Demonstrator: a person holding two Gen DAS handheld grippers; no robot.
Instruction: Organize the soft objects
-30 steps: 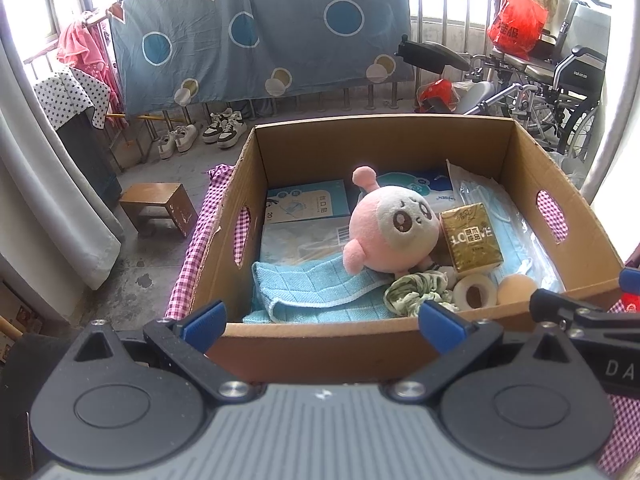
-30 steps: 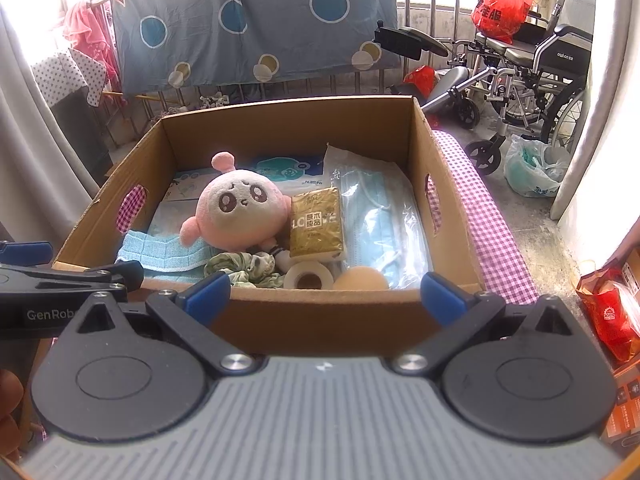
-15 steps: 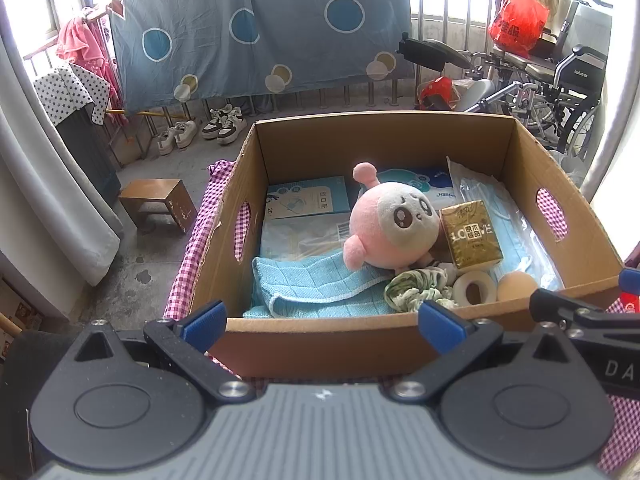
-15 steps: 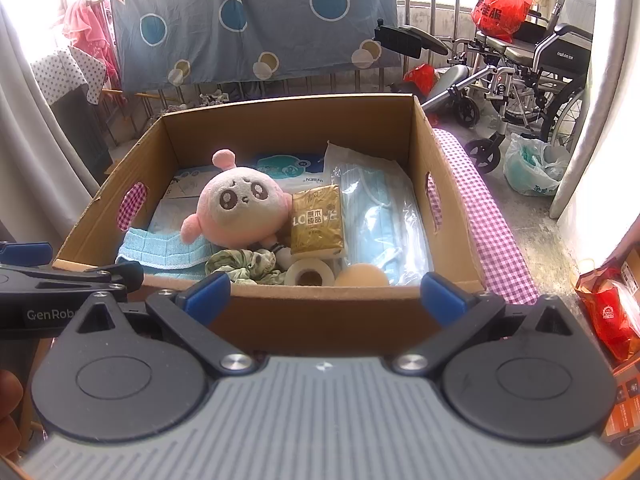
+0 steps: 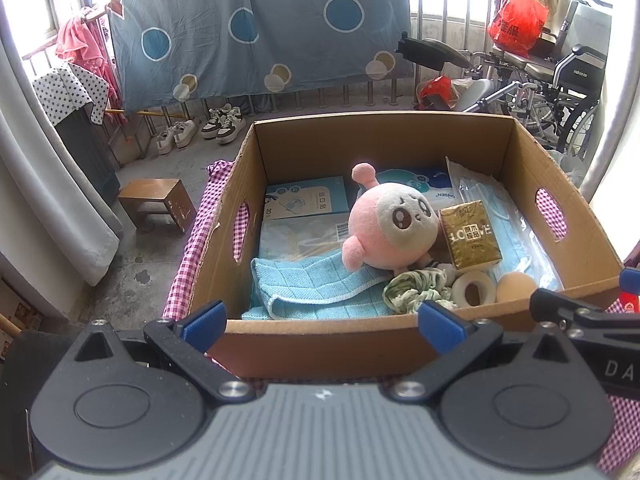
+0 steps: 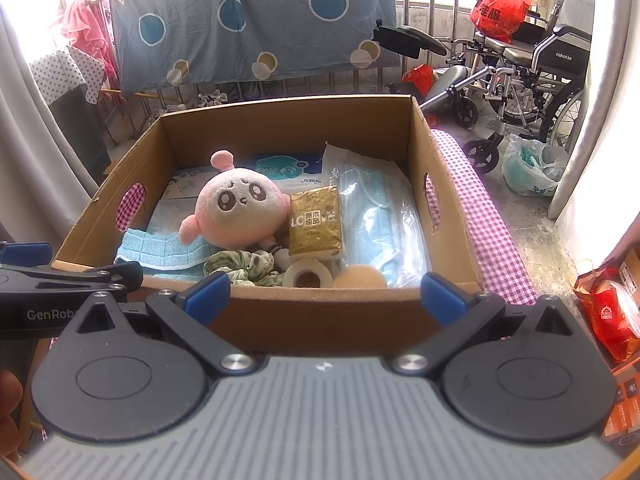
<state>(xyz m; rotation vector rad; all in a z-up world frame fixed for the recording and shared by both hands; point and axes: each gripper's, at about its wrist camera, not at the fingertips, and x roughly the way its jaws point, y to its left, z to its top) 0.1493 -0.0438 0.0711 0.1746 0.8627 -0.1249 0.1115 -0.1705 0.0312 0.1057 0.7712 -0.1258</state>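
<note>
Left view: my left tongs (image 5: 322,316) hang spread and empty before the box (image 5: 320,344). The plush (image 5: 390,230) lies mid-box on the cloth (image 5: 308,288); grabbing it could drag the scrunchie (image 5: 414,286).

Right view: my right tongs (image 6: 324,296), spread too, could snag the box rim reaching for the sponge (image 6: 360,278).

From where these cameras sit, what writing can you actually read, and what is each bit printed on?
"LO" and "VE": gold tissue pack; the Chinese characters between are too small.
"20": light blue packet, lower corner; other print unreadable.
"GenRob", cut off: left gripper, seen from the right wrist.
"DA", cut off: right gripper, seen from the left wrist.
Red bag: characters blurred.
Wheelchair back: brand too small.
</note>
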